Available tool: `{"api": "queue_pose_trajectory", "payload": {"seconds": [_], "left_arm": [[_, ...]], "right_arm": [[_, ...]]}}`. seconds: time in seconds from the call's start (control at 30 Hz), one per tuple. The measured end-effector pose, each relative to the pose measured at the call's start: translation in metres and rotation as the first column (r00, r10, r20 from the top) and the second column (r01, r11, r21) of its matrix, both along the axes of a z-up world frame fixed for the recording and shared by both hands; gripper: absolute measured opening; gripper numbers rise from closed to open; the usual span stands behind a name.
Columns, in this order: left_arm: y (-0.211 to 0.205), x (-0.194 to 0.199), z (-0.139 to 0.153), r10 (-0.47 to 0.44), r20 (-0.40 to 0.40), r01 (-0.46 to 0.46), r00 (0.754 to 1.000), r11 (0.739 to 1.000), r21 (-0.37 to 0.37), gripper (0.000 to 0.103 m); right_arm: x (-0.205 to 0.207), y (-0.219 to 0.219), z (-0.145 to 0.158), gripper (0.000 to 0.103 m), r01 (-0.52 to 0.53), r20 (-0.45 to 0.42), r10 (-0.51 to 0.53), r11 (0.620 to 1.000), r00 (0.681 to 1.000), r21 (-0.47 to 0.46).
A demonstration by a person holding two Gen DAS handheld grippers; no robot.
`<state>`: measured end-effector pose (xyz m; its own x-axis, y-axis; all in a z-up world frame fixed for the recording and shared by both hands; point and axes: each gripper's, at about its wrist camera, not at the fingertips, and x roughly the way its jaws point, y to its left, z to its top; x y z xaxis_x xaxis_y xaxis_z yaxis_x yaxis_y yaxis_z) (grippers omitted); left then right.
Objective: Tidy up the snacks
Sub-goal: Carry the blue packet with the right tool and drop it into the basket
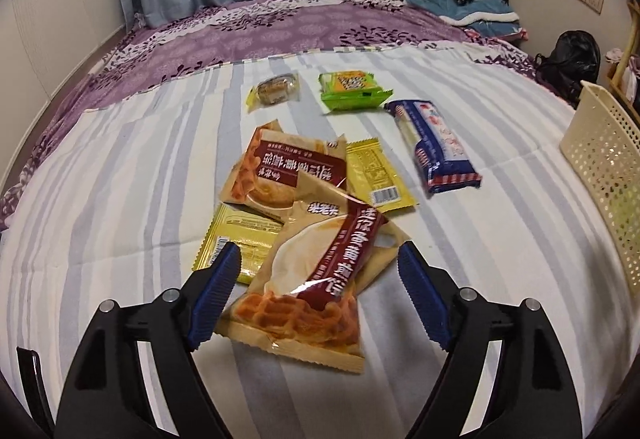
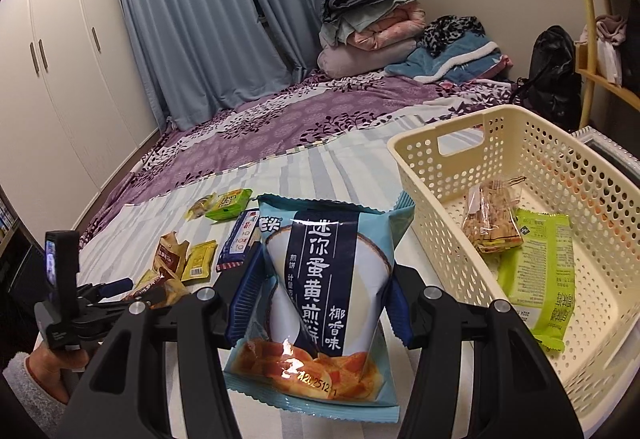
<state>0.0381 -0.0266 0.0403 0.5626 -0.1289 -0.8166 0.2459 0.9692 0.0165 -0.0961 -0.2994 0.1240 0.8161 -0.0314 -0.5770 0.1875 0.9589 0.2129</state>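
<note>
My left gripper is open, its blue pads on either side of a tan and maroon waffle snack bag lying on the striped sheet. Behind that bag lie a second maroon bag, two yellow packets, a blue pack, a green pack and a small wrapped cake. My right gripper is shut on a light blue snack bag, held upright just left of the cream basket. The basket holds a clear cracker pack and a green packet.
The snacks lie on a bed with a striped sheet and a purple floral cover. Folded bedding is stacked at the far end. A white wardrobe stands on the left and a black bag by the right wall.
</note>
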Motion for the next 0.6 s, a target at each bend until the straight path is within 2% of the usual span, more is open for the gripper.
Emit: {"api": "queue_pose_trajectory", "payload": {"seconds": [0.1, 0.17, 0.3, 0.4, 0.47, 0.5, 0.6], "left_arm": [[0.004, 0.008, -0.013, 0.001, -0.025, -0.001, 1.0, 1.0, 0.012, 0.082], [0.007, 0.012, -0.02, -0.002, -0.041, 0.001, 0.999, 1.0, -0.007, 0.082], [0.004, 0.012, -0.023, -0.019, -0.016, 0.019, 1.0, 1.0, 0.004, 0.081], [-0.002, 0.01, -0.017, -0.045, -0.01, 0.045, 0.999, 0.999, -0.002, 0.055], [-0.004, 0.008, -0.012, -0.049, -0.008, 0.049, 0.999, 0.999, -0.017, 0.051], [-0.006, 0.006, -0.009, -0.054, -0.004, 0.054, 0.999, 0.998, -0.025, 0.045], [-0.013, -0.001, 0.001, -0.068, 0.01, 0.068, 0.998, 0.997, -0.045, 0.043]], "right_arm": [[0.001, 0.004, 0.0, 0.055, -0.009, -0.003, 0.009, 1.0, 1.0, -0.003], [0.002, 0.005, -0.001, 0.055, -0.011, -0.005, 0.011, 1.0, 1.0, -0.004], [0.004, 0.007, -0.002, 0.055, -0.011, -0.011, 0.011, 1.0, 1.0, -0.008], [0.004, 0.007, -0.001, 0.055, -0.01, -0.008, 0.01, 1.0, 1.0, -0.009], [0.002, 0.008, -0.001, 0.055, -0.009, -0.003, 0.009, 1.0, 1.0, -0.007], [0.001, 0.008, 0.0, 0.055, -0.009, 0.0, 0.009, 1.0, 1.0, -0.008], [-0.001, 0.008, 0.001, 0.055, -0.01, 0.009, 0.01, 1.0, 1.0, -0.011]]}}
